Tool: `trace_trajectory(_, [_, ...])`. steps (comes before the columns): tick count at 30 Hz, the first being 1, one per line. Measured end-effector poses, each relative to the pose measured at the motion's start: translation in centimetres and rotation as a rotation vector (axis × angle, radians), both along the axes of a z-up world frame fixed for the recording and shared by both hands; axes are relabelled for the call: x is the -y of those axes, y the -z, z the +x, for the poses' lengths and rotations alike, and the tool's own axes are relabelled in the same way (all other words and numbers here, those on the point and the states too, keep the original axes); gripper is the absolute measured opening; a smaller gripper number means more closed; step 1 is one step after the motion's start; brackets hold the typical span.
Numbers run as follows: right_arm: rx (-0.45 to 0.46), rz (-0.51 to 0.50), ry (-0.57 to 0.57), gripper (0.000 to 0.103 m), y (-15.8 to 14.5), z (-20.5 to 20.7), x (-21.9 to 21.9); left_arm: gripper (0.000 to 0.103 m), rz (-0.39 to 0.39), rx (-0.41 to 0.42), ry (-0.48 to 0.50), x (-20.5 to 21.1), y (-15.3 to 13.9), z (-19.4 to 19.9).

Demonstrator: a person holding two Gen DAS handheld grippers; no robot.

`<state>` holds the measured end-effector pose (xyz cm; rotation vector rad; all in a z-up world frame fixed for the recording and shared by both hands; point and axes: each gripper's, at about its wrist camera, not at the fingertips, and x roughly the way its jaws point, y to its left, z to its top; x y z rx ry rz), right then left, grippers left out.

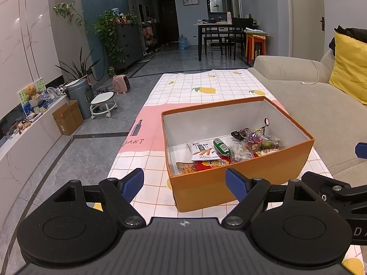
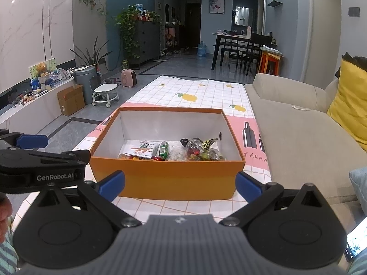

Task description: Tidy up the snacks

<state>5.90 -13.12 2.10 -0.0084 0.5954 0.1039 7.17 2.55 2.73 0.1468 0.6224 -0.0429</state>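
Presently both grippers, left (image 1: 184, 184) and right (image 2: 180, 184), are hovering wide open and empty before the orange cardboard box (image 2: 165, 178); assorted packaged snacks (image 2: 174, 152) are lying inside it on the checked tablecloth (image 1: 197, 87)

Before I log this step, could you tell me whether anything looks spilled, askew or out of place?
Nothing stands out. The snack packets all lie inside the orange box, which sits flat on the tablecloth. No packet shows outside it. The left gripper and right gripper are open and empty, short of the box.
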Motion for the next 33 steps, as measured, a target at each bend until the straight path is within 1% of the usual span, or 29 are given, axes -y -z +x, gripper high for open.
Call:
trace_trajectory(13, [-0.014, 0.002, -0.005, 0.099, 0.13, 0.45, 0.04, 0.094, -0.005, -0.006, -0.008, 0.32, -0.4, 0.07])
trace_trajectory(33, [-0.022, -0.006, -0.005, 0.099, 0.32, 0.79, -0.03, 0.094, -0.019, -0.016, -0.022, 0.29, -0.09, 0.21])
